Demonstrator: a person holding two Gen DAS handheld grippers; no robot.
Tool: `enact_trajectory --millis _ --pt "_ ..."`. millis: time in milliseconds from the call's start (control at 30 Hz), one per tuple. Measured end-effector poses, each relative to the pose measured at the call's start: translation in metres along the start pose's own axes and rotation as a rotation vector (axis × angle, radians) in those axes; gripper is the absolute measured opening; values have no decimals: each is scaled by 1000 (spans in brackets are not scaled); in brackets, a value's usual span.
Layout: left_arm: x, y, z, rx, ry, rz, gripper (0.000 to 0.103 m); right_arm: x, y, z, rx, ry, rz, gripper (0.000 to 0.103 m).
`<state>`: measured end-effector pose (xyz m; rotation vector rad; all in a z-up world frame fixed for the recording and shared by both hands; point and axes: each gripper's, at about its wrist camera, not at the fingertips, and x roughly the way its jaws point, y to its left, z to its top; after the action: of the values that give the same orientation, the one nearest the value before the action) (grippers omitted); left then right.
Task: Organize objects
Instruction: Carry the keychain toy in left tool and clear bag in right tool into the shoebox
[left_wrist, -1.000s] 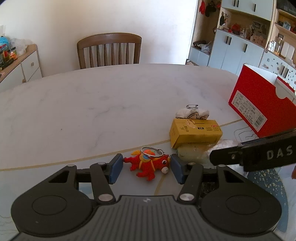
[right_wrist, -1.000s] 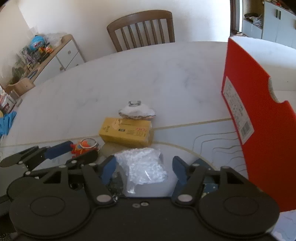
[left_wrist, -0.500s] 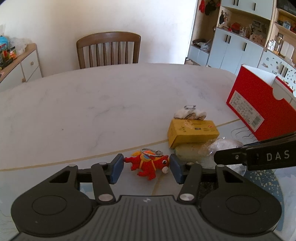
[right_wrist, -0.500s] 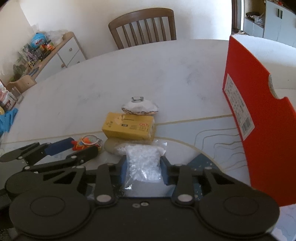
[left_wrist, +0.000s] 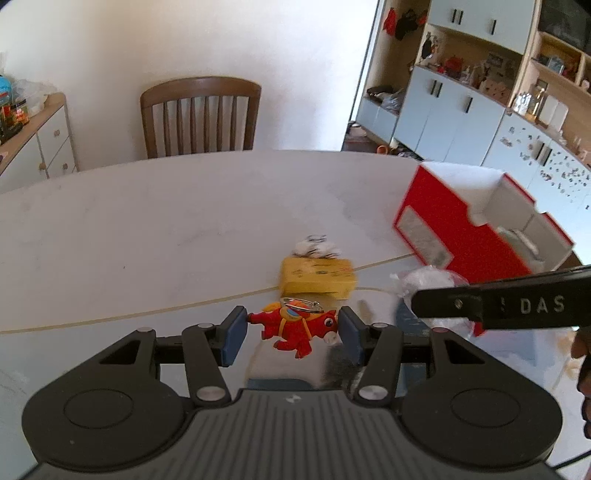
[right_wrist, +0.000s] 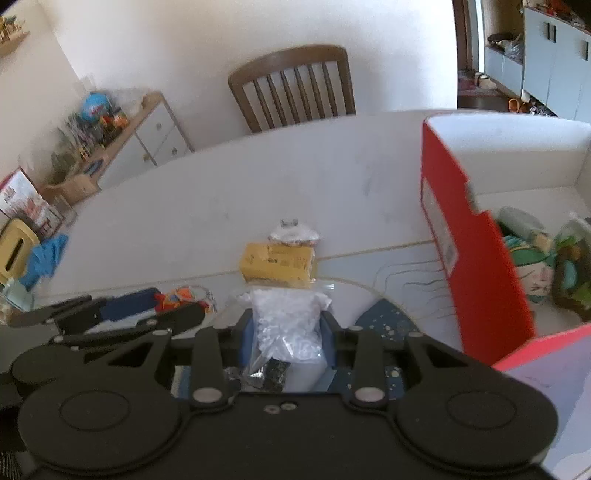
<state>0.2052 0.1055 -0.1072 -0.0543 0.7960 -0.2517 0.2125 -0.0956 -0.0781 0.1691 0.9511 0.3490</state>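
both grippers have risen; right gripper clamps the bag, box lies right (nearer this arm); left gripper pinches the toy.

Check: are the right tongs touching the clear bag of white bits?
Touching. The right wrist view shows the right tongs with both blue pads pressed against the sides of the clear bag of white bits.

A home dining room. Ahead of the tongs, a white marble table with a wooden slat-back chair behind it. To their right, cupboards and shelves of household trinkets; to their left, a cluttered sideboard
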Motion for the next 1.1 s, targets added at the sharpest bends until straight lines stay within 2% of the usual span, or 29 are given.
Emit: enact_trajectory --millis 467,500,567,667,833,1100 --pt "-70 -68 25 58 -52 -17 53 -88 -19 0 -36 -95 53 34" --pt "-73 -73 27 61 -56 -22 47 -94 -22 -1 -36 -100 55 34" --pt "-78 -86 32 73 -64 -37 43 -104 -31 -2 -34 -110 59 34" --pt "-77 -105 37 95 -74 -50 41 -117 -44 -2 -31 -127 57 34" --pt "-59 -127 35 96 -45 -66 38 -130 -76 -2 -17 -135 43 34" --pt "-38 -136 10 67 8 -92 39 -141 -121 0 -9 -124 19 34"
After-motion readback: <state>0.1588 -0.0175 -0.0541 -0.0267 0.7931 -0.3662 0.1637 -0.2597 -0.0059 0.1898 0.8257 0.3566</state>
